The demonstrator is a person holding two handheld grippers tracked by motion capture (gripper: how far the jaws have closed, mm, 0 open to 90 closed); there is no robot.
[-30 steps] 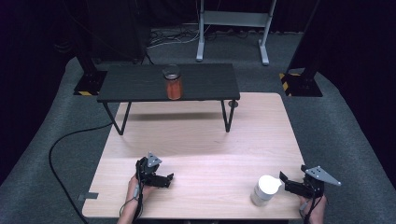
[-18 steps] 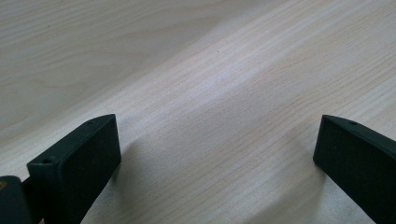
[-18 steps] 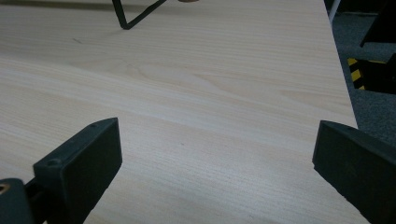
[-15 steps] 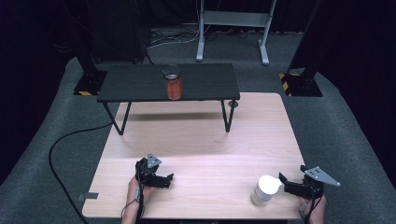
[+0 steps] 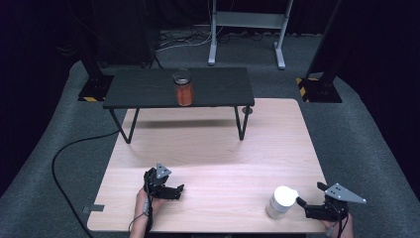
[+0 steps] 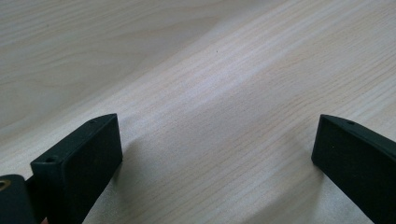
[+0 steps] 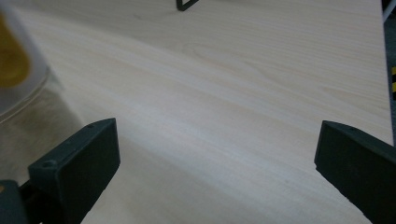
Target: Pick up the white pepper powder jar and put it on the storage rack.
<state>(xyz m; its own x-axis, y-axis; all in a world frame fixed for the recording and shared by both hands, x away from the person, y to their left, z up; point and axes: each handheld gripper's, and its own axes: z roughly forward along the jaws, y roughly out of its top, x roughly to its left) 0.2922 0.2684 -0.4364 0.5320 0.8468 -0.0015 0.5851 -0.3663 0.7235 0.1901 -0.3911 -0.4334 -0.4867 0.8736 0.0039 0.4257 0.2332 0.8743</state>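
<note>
- We judge the approach step is in hand: the right gripper (image 5: pixel 301 203) sits at the worktop's (image 5: pixel 213 144) near right corner with jaws spread wide, gripping nothing.
- The white-lidded jar (image 5: pixel 280 202) stands just off its jaw tips, towards the middle of the near edge.
- Next move calls for closing in around the jar.
- The left gripper (image 5: pixel 179 190) rests wide open and empty near the near left corner.

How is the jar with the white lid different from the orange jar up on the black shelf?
The white-lidded jar stands on the wooden table, close to the right gripper; the orange jar stands on the black shelf, far from both grippers. One has a white lid; the other shows none. Both stand upright.
</note>
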